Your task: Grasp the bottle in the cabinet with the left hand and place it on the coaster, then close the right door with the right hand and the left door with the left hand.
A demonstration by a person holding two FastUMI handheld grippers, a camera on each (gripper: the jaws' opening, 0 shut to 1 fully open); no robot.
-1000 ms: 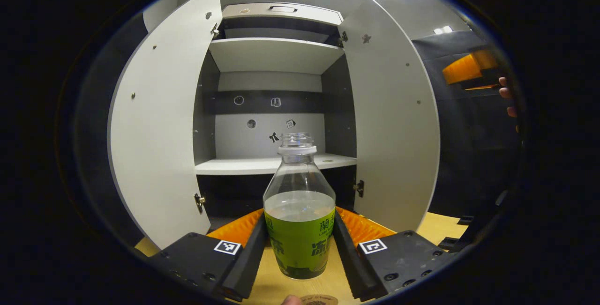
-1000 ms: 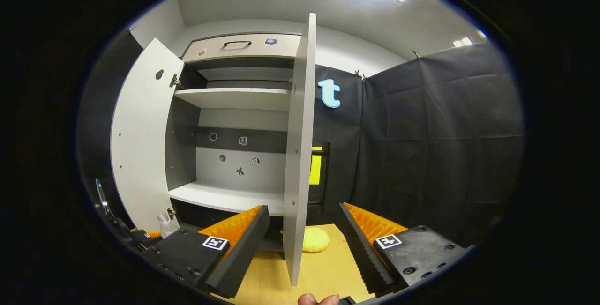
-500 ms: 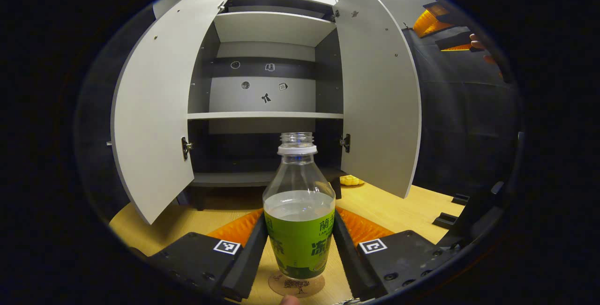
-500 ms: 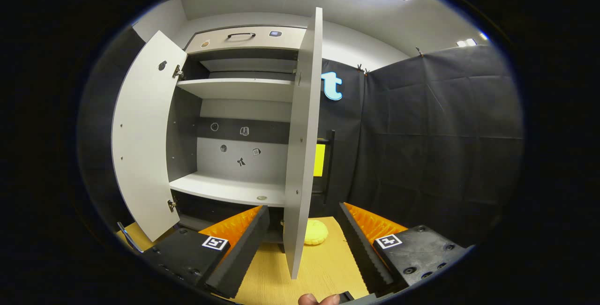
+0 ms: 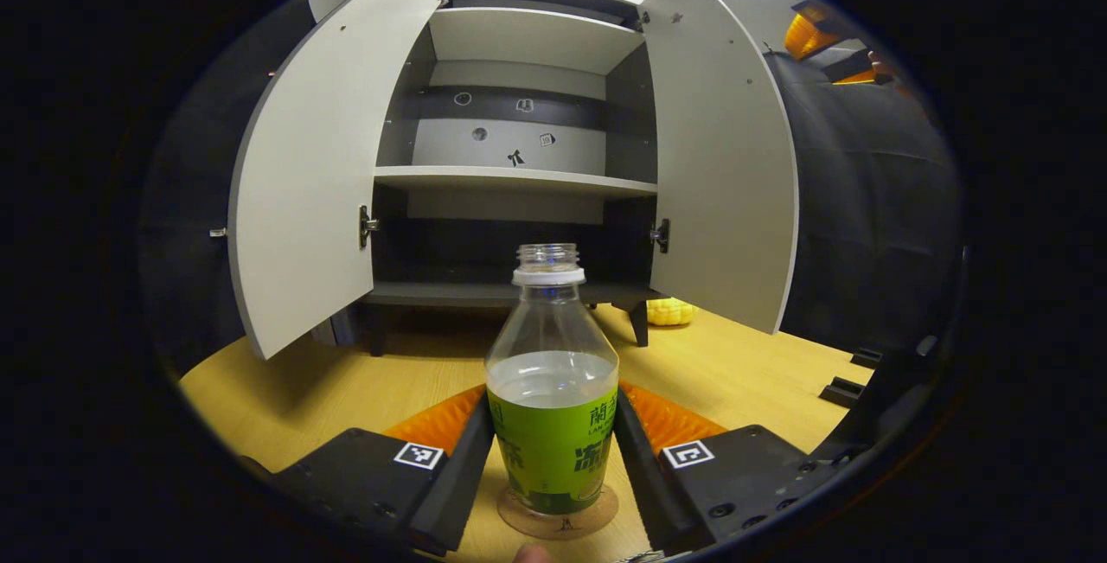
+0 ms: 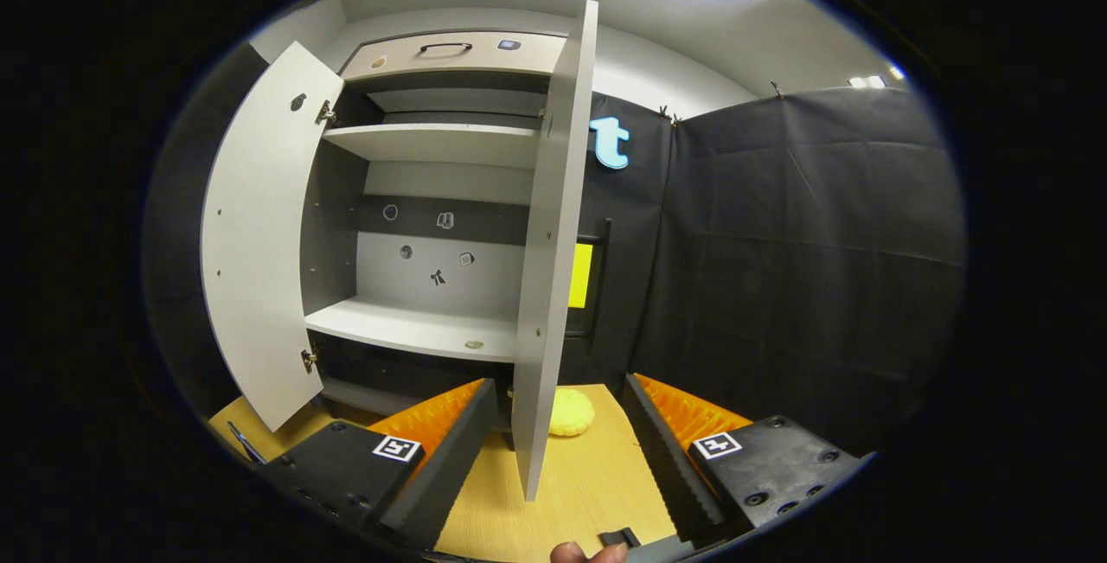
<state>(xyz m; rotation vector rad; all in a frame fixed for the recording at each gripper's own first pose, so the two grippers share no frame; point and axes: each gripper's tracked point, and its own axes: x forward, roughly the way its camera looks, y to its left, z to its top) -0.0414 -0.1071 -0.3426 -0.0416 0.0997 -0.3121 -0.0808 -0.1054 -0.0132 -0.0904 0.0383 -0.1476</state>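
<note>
On the far left of the left gripper view, left door [image 5: 316, 174] swung wide open, hinge plate on its inner edge. Beyond it, cabinet [image 5: 519, 182] with pale shelves and a dark back band carrying small stickers, too small to make out. At centre, bottle [image 5: 553, 390], upright, capless, part full of clear liquid, wrapped in a green label with pale characters not legible here. Clamped from both sides by the left gripper [image 5: 553, 459], fingers [image 5: 463, 468] pressed against the label. Bottle base just touching or barely above the round cork coaster [image 5: 558, 524] on the wooden table [image 5: 363, 390]; contact hard to judge. Square black-and-white marker tags on both gripper bodies. Further right, right door [image 5: 722, 165] also open, a yellow object [image 5: 672, 311] on the table near the cabinet foot.

Across in the right gripper view, left door [image 6: 259, 234] again at the left, shelves of the cabinet [image 6: 424, 329] behind. Right door [image 6: 553, 243] seen nearly edge-on, its lower corner hanging between the spread fingers of the right gripper [image 6: 562, 451], touching neither. Jaws wide, holding nothing. Yellow object [image 6: 571, 412] just behind the door edge.
</note>
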